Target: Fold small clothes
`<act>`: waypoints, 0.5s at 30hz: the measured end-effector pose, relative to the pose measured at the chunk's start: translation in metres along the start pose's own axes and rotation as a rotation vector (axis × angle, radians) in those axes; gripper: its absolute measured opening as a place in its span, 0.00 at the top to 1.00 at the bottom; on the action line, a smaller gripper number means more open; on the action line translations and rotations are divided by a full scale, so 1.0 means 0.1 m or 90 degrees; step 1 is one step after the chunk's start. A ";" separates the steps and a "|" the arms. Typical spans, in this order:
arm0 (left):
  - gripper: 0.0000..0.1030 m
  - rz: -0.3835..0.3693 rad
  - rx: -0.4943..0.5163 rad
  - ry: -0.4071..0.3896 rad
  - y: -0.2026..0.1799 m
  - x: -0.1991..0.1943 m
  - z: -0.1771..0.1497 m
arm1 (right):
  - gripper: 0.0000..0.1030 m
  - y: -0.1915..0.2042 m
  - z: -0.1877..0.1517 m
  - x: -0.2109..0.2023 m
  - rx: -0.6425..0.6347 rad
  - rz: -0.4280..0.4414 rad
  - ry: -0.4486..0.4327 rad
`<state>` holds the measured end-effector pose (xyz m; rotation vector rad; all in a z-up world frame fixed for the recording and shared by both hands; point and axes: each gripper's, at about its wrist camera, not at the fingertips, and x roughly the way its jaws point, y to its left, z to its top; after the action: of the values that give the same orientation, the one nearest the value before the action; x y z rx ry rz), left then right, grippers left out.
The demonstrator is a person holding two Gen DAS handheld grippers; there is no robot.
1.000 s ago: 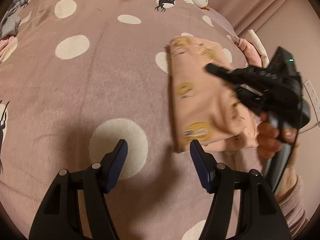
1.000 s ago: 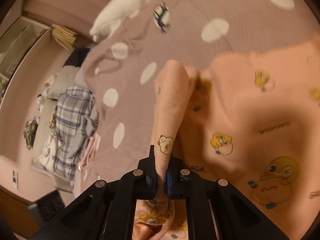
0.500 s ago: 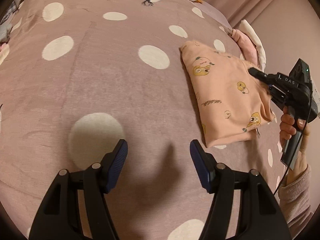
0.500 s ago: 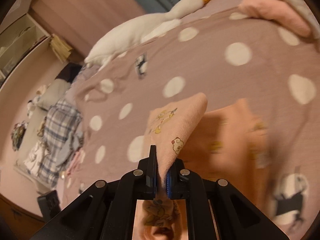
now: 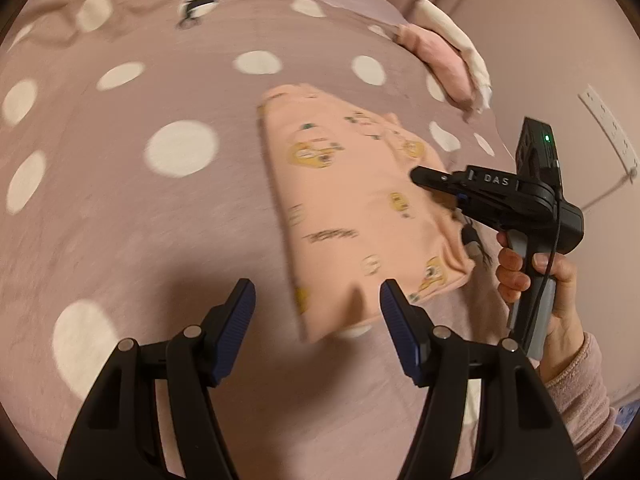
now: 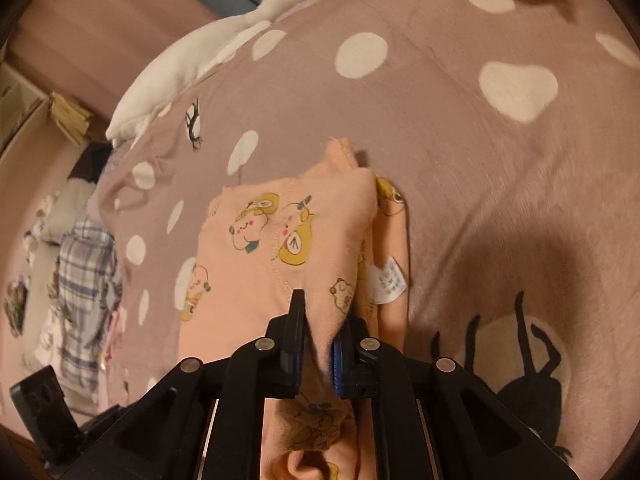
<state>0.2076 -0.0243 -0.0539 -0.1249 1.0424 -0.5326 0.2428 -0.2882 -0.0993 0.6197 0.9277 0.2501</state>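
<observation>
While right gripper (image 6: 320,340) pinches the folded peach garment (image 5: 352,208) (cartoon print) on the dotted bedspread (image 5: 160,220), left gripper (image 5: 318,308) hangs open, empty, near its corner.

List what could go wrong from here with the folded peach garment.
1. The right gripper is shut on one bunched edge of the peach garment; dragging it by that edge may pull the layers apart.
2. The left gripper is open and holds nothing, so the near corner lies free and may flip or crease.
3. The white care tag and a lower layer stick out at the side, so the fold may end uneven.
</observation>
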 end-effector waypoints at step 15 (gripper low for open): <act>0.39 0.081 0.137 0.033 -0.52 0.43 0.12 | 0.88 -0.07 0.17 0.00 -0.004 0.000 -0.031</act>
<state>0.2161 -0.0914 -0.0643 0.1455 1.0289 -0.5314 0.2565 -0.3000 -0.0959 0.6177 0.8802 0.2362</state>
